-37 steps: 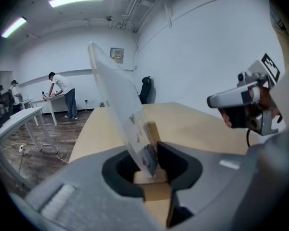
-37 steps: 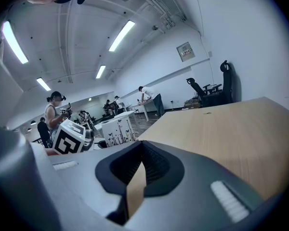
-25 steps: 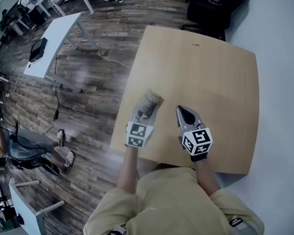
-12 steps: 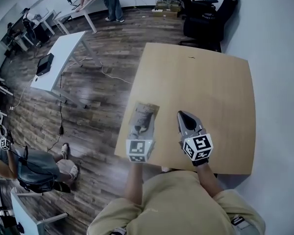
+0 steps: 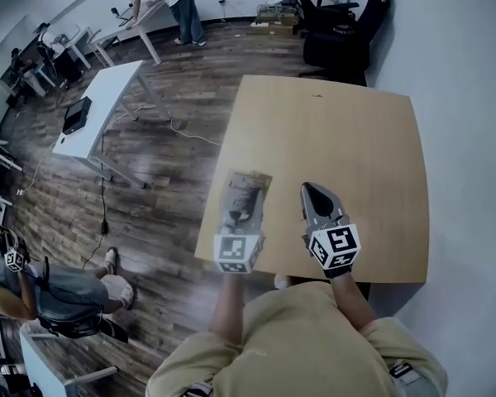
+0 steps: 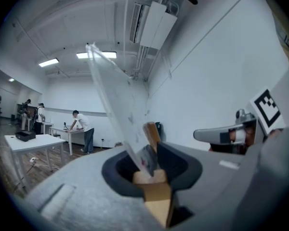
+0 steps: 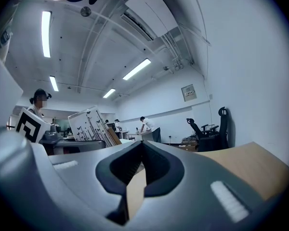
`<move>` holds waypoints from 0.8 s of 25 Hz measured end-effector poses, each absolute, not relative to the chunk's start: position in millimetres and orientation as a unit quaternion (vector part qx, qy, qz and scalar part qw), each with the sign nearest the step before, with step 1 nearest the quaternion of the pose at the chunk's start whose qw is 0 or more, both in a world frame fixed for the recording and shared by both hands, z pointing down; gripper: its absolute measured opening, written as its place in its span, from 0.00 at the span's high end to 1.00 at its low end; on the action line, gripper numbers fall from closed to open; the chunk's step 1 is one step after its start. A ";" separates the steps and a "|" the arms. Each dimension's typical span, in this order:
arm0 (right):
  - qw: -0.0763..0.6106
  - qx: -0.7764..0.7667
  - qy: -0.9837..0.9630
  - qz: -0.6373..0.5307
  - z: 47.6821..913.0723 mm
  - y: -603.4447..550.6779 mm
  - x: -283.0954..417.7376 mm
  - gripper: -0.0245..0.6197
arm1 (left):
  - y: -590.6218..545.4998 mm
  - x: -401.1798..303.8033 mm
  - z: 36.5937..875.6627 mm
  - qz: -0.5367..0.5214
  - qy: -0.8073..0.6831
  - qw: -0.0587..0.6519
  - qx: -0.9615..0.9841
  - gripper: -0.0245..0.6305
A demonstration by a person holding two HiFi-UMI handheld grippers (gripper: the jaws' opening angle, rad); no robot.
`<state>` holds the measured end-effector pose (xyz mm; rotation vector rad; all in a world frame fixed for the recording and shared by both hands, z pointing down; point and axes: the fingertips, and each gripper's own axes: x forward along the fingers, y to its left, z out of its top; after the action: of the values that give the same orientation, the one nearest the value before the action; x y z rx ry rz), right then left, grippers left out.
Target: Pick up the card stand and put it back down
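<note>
Raised card stand [image 5: 246, 190] higher since a second ago. Grips it by the wooden foot in left claw [image 5: 240, 215], clear panel rising tall from the jaws and leaning left, in the air over the desk's [image 5: 355, 139] near-left corner. Calls for a plain straight drop onto desk. Holds right claw [image 5: 317, 197] pressed shut, empty, above near edge.
</note>
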<state>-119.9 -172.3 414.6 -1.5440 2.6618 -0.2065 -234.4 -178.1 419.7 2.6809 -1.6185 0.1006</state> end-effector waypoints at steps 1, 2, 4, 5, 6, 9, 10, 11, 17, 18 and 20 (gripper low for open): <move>0.028 -0.502 0.862 -0.067 416.8 -167.4 -119.2 0.95 | -174.8 -232.6 420.6 0.029 -0.512 0.005 0.858 0.84; 0.027 -0.505 0.860 -0.066 418.8 -162.6 -117.0 0.95 | -171.6 -229.2 422.0 0.027 -0.507 0.005 0.862 0.84; 0.026 -0.513 0.856 -0.065 420.8 -154.9 -109.1 0.95 | -166.6 -218.5 425.0 0.026 -0.494 0.006 0.869 0.84; 0.025 -0.516 0.854 -0.063 420.4 -151.8 -104.9 0.95 | -165.1 -212.9 426.6 0.027 -0.487 0.007 0.873 0.84; 0.025 -0.520 0.852 -0.061 419.1 -149.1 -100.8 0.95 | -164.0 -207.5 427.8 0.029 -0.481 0.009 0.876 0.84; 0.028 -0.535 0.843 -0.057 413.8 -139.1 -81.5 0.95 | -158.1 -183.5 426.4 0.030 -0.459 0.011 0.888 0.84; 0.030 -0.541 0.838 -0.056 413.0 -135.5 -72.5 0.95 | -154.9 -172.3 425.4 0.028 -0.449 0.010 0.893 0.84; 0.032 -0.548 0.834 -0.055 412.5 -132.3 -62.9 0.95 | -151.7 -160.4 425.2 0.027 -0.437 0.007 0.899 0.84; 0.036 -0.593 0.803 -0.054 411.9 -97.6 4.5 0.95 | -129.9 -85.0 429.3 0.030 -0.379 0.011 0.925 0.83; 0.037 -0.604 0.794 -0.056 413.0 -87.9 19.6 0.95 | -123.5 -70.6 432.6 0.034 -0.369 0.014 0.929 0.83; 0.037 -0.625 0.777 -0.059 416.2 -67.4 49.9 0.95 | -107.7 -41.7 438.4 0.042 -0.347 0.018 0.937 0.83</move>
<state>49.9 -67.4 416.2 -1.9197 2.3858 -0.1823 -41.7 -107.7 438.4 2.9092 -1.0784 0.1313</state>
